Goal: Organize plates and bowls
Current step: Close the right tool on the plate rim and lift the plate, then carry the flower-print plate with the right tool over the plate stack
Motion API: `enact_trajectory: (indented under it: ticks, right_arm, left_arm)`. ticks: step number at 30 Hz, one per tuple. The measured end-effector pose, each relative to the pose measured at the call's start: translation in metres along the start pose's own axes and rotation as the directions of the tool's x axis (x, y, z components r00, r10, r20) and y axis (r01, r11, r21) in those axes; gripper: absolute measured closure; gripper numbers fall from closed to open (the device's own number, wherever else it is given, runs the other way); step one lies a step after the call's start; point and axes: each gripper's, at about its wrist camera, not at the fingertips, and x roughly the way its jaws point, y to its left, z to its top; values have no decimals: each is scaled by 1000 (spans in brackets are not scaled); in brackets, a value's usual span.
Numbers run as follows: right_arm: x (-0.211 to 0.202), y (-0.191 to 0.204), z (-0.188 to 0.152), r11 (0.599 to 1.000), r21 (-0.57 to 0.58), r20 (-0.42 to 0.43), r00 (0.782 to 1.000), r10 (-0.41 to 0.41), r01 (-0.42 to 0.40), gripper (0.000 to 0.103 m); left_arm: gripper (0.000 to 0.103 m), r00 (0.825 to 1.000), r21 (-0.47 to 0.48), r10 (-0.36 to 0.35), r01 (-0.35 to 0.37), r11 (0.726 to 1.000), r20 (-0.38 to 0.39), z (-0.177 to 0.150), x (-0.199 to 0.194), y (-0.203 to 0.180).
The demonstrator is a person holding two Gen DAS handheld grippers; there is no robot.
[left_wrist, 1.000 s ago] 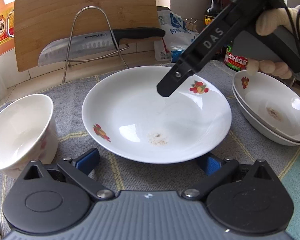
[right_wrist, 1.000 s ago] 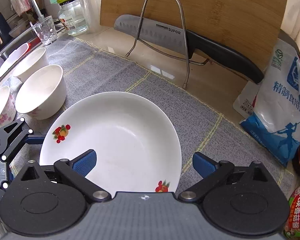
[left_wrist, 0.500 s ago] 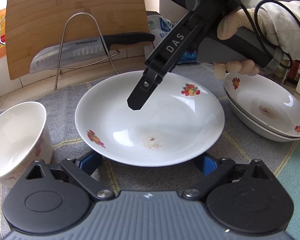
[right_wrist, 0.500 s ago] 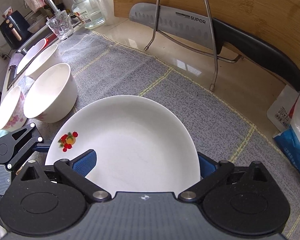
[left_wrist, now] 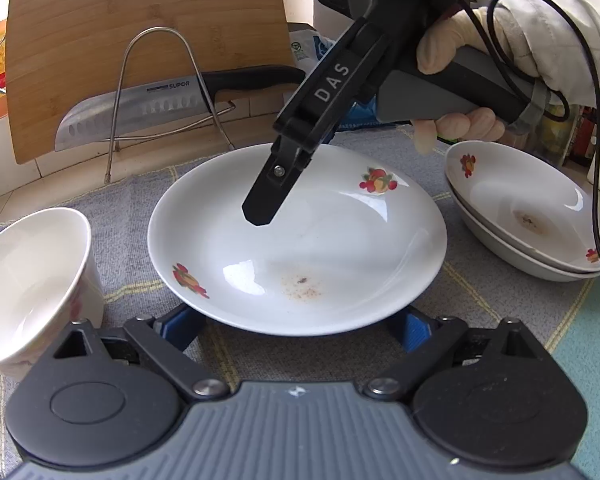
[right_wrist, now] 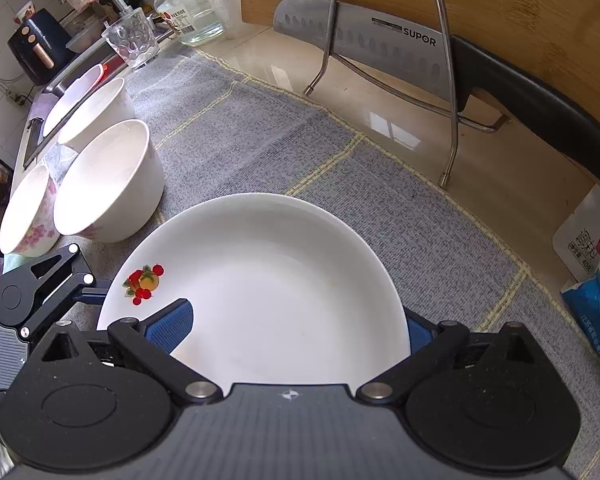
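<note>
Obs.: shallow white ceramic plate with fruit decals (left_wrist: 300, 248) lies flat on the grey woven mat (right_wrist: 260, 132), directly ahead of the left gripper (left_wrist: 296, 326) and beneath the right gripper (right_wrist: 296, 330).

Left gripper: fingers spread wide, blue pads (left_wrist: 414, 326) low on either side of the plate's near rim, both mostly tucked under the rim's overhang. Whether they touch the plate cannot be told. Nothing clamped.

Right gripper: fingers also apart, straddling the rim on its own side. In the right wrist view one blue pad sits over the plate's inner surface, the other shows just outside and below the rim. From the left wrist view its black fingertip hangs over the plate's far half, angled down; contact not certain. Not closed on anything.

Key relation: the plate is round, so no long axis to line up with; what matters is the rim edge lying between the right gripper's pads. Judged nearer to a grasp: the right, since its fingers already bracket the rim top and bottom.

Likely destination (judgement): the stack of two matching white decal plates (left_wrist: 536, 232) beyond the left gripper's right finger. Deep white bowl (left_wrist: 28, 272) sits just outside its left finger, so a sideways sweep risks a knock.
</note>
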Motion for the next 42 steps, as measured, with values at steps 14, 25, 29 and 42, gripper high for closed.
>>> enact_trajectory:
  ticks: [14, 25, 29, 42]
  right_arm:
    - [-7, 7, -6, 999, 25, 15, 1000, 19, -20, 0]
    - [-33, 25, -12, 999, 39, 56, 998, 14, -16, 0]
    - [-42, 34, -17, 999, 43, 72, 997, 1, -5, 0]
    - [-74, 54, -47, 995, 91, 132, 990, -45, 33, 0]
  left_arm:
    - [7, 1000, 31, -7, 7, 999, -18, 2, -8, 1]
    - [7, 1000, 56, -26, 27, 998, -17, 6, -31, -1]
    - [7, 999, 61, -39, 39, 997, -13, 8, -40, -2]
    - [7, 996, 115, -91, 91, 989, -3, 10, -63, -19]
